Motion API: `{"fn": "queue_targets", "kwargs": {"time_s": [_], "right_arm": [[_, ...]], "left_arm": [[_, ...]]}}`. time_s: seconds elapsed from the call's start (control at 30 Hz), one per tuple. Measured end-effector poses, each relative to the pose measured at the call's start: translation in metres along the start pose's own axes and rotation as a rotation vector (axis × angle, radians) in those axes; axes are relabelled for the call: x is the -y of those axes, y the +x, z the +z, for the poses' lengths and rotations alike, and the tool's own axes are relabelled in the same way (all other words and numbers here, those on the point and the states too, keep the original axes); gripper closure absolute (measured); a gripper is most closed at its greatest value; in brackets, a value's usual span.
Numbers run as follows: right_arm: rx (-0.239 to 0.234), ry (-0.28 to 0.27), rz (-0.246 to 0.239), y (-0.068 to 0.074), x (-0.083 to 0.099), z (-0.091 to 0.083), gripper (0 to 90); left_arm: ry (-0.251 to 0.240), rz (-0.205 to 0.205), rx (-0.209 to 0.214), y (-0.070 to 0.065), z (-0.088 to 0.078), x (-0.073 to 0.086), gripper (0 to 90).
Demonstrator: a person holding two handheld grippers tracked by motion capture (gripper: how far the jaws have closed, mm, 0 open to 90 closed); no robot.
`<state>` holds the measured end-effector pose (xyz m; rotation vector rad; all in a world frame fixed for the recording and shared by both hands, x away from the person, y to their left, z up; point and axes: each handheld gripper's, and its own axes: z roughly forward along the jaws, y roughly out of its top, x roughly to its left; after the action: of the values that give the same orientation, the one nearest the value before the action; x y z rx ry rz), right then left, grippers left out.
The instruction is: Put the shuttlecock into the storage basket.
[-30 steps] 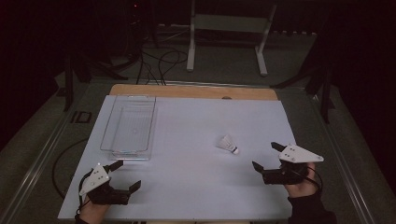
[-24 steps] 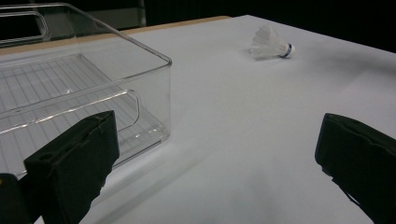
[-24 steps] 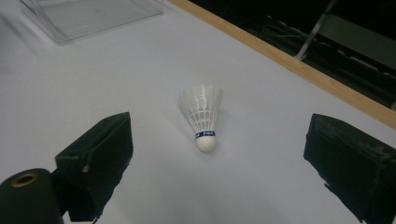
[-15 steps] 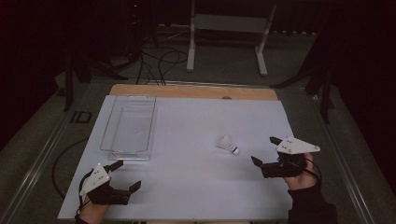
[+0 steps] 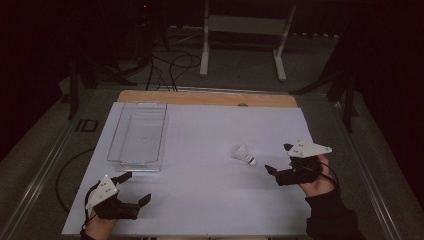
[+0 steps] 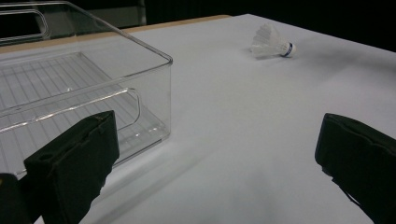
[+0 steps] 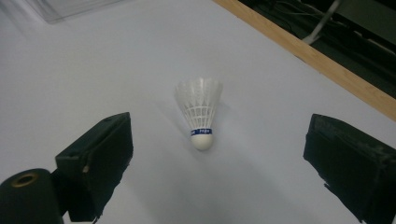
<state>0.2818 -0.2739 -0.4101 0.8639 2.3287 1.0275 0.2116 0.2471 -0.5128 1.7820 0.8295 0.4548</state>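
A white shuttlecock (image 5: 243, 154) with a blue band lies on its side on the white table sheet (image 5: 210, 135), right of centre. In the right gripper view the shuttlecock (image 7: 200, 113) lies just ahead of the jaws, cork end toward the camera. My right gripper (image 5: 279, 159) is open, a short way right of the shuttlecock, jaws pointing at it. My left gripper (image 5: 135, 187) is open near the front left corner, with nothing between its jaws. A clear plastic bin (image 5: 138, 135) stands empty at the left; the same bin (image 6: 70, 88) is close by in the left gripper view, and the shuttlecock (image 6: 271, 43) lies farther off.
A wooden strip (image 5: 205, 97) runs along the table's far edge. Beyond it a white metal stand (image 5: 242, 30) and cables (image 5: 170, 62) lie on the dark floor. Open sheet stretches between the two grippers.
My right gripper has moved left and slightly forward toward the shuttlecock. The left gripper, the bin and the shuttlecock have stayed in place.
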Motion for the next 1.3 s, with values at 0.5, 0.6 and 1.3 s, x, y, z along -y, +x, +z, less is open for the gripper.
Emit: {"fn": "queue_targets", "kwargs": {"time_s": [0.5, 0.6, 1.3], "right_arm": [[-0.035, 0.086, -0.017, -0.001, -0.004, 0.019, 8.2], [-0.042, 0.114, -0.016, -0.001, -0.005, 0.024, 8.2], [-0.119, 0.296, 0.022, -0.013, -0.002, 0.051, 8.1]], "left_arm": [[0.002, 0.001, 0.001, 0.000, 0.000, 0.000, 0.5], [0.002, -0.005, 0.002, 0.000, 0.000, 0.000, 0.5], [0.002, -0.004, 0.004, 0.000, 0.001, 0.000, 0.5]]}}
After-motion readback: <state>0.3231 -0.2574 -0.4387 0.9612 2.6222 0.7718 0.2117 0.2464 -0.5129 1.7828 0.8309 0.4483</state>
